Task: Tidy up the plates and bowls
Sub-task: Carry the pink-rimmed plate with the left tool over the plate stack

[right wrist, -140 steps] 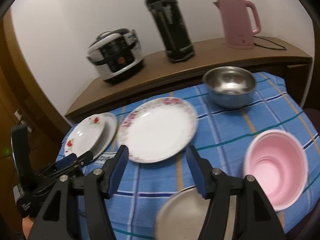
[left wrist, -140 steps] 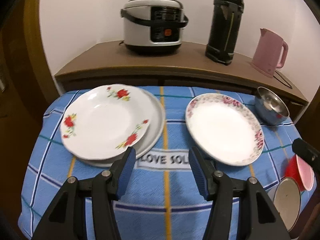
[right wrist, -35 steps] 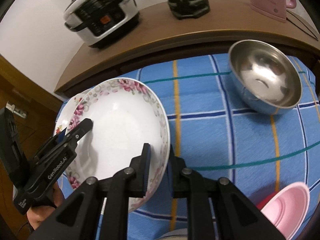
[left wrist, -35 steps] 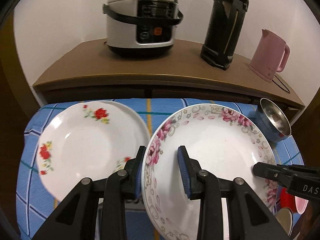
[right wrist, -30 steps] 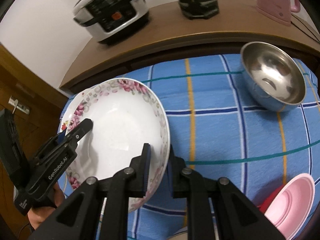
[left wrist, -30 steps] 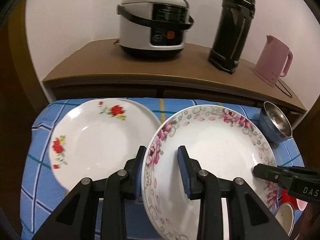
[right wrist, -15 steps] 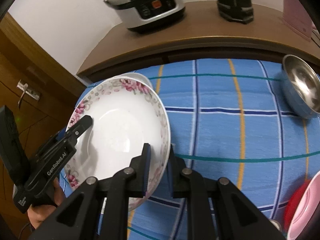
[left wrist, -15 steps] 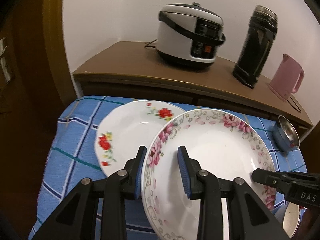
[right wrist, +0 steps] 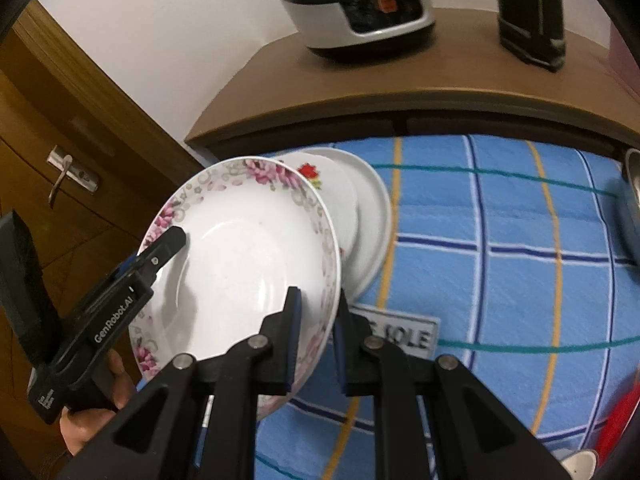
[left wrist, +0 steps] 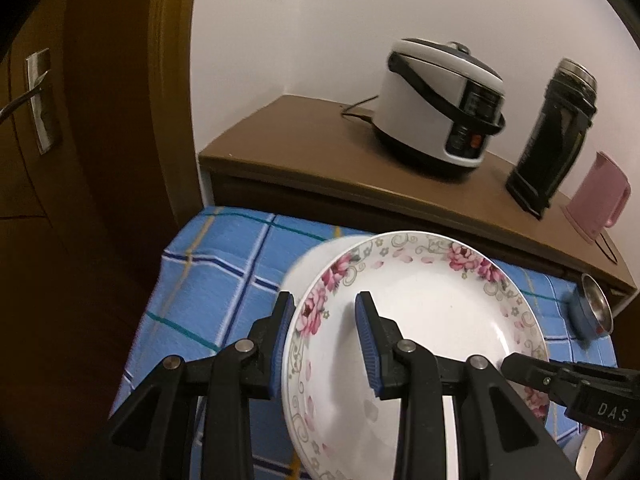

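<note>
You have the pink-flowered plate [left wrist: 432, 320] lifted off the blue checked cloth [right wrist: 500, 280], tilted, and held from both sides. Your left gripper [left wrist: 326, 344] pinches its left rim, one pad under the edge and one on the white face; your right gripper [right wrist: 314, 344] is clamped tight on the opposite rim. In the right wrist view the plate hangs partly over the stack beneath it: the red-flowered plate [right wrist: 320, 184] lying on a plain white plate [right wrist: 374, 224]. A steel bowl [left wrist: 594, 312] sits at the cloth's far right edge. Behind, on the brown counter [left wrist: 304, 160], stand a rice cooker [left wrist: 440, 108], a dark flask [left wrist: 554, 136] and a pink kettle [left wrist: 600, 200].
</note>
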Motion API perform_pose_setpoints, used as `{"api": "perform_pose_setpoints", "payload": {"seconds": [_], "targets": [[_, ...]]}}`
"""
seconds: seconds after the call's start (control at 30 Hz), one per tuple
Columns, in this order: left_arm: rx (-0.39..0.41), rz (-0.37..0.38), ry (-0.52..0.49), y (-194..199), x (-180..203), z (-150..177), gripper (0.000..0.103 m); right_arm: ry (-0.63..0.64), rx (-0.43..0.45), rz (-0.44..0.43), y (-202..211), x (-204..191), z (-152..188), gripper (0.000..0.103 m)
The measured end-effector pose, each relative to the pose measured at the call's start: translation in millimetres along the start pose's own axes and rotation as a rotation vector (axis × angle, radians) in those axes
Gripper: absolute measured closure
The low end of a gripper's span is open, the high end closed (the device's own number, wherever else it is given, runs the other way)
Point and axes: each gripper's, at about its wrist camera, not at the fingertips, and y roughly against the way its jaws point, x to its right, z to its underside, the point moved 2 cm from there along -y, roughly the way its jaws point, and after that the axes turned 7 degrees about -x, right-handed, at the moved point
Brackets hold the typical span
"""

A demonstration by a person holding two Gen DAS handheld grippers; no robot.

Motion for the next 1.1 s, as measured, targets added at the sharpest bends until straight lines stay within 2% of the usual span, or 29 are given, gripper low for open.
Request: {"api": "perform_pose_setpoints", "payload": {"seconds": [0.17, 0.4, 0.63, 1.1], "targets": [[0.006, -0.013, 0.002, -10, -8, -14, 0.068, -0.017, 0.009, -0.02, -11, -6, -13, 0.088], [-0.035, -0.022, 0.019, -46, -10, -20, 0.068, -0.037, 0.011, -0.012, -34, -4, -27, 0.088], [-0.065, -0.027, 0.019, -69, -5, -18, 0.068, -0.045, 0.019, 0.042, -48, 6, -36, 0.088], [-0.036, -0.105, -0.011, -76, 2, -16, 0.068, 0.039, 0.051, 0.125, -53, -7, -35, 0.088]]}}
